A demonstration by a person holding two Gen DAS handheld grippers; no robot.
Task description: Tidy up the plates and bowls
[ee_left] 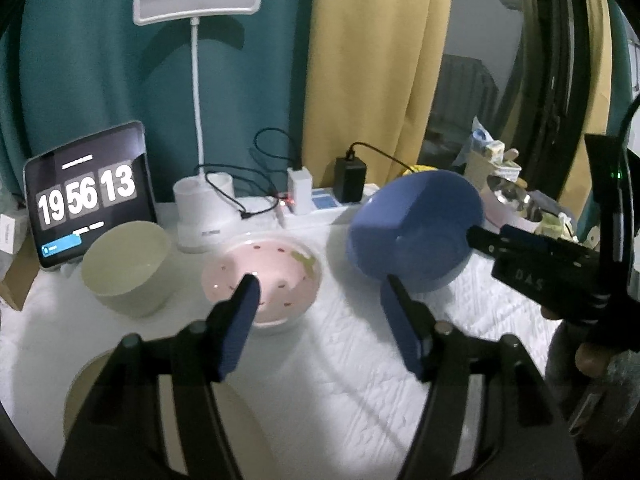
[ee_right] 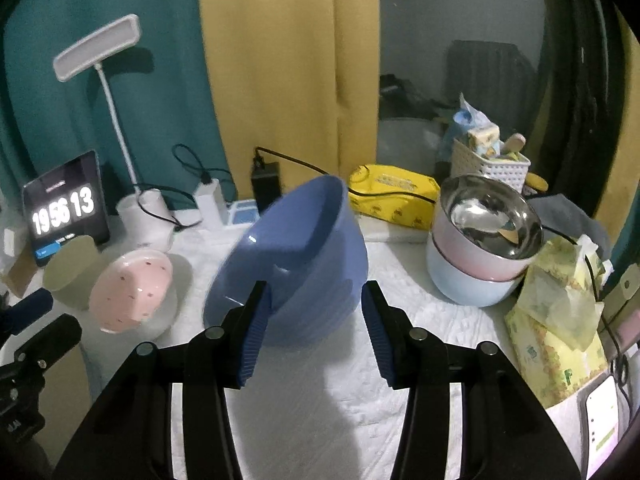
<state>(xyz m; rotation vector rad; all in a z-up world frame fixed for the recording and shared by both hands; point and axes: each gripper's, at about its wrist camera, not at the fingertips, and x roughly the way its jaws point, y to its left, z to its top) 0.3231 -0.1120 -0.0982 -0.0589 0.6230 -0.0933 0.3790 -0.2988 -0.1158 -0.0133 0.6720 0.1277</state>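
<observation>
In the right wrist view, the right gripper (ee_right: 316,320) fills the lower centre of the frame, its blue-padded fingers (ee_right: 256,332) standing either side of a blue bowl (ee_right: 296,256) that is tilted with its mouth toward the upper left and clear of the white cloth (ee_right: 304,400). The left wrist view shows the same bowl (ee_left: 416,232) at centre right with a dark finger on its rim, so the claw looks clamped on the bowl, though the contact on the near side is blurred.

The left gripper (ee_left: 320,312) sits in the lower centre of its own frame with jaws apart and nothing between them. Just past its left fingertip lies a pink dish (ee_left: 262,276) with small dark spots, resting on the cloth. To the left of it stands a pale green bowl (ee_left: 126,268), upright.

At right in the right wrist view, a steel-lined pink bowl (ee_right: 488,232) is nested in a light blue bowl (ee_right: 468,288). A tablet (ee_left: 90,196) showing a clock and a white desk lamp (ee_left: 198,4) stand at the back left.
</observation>
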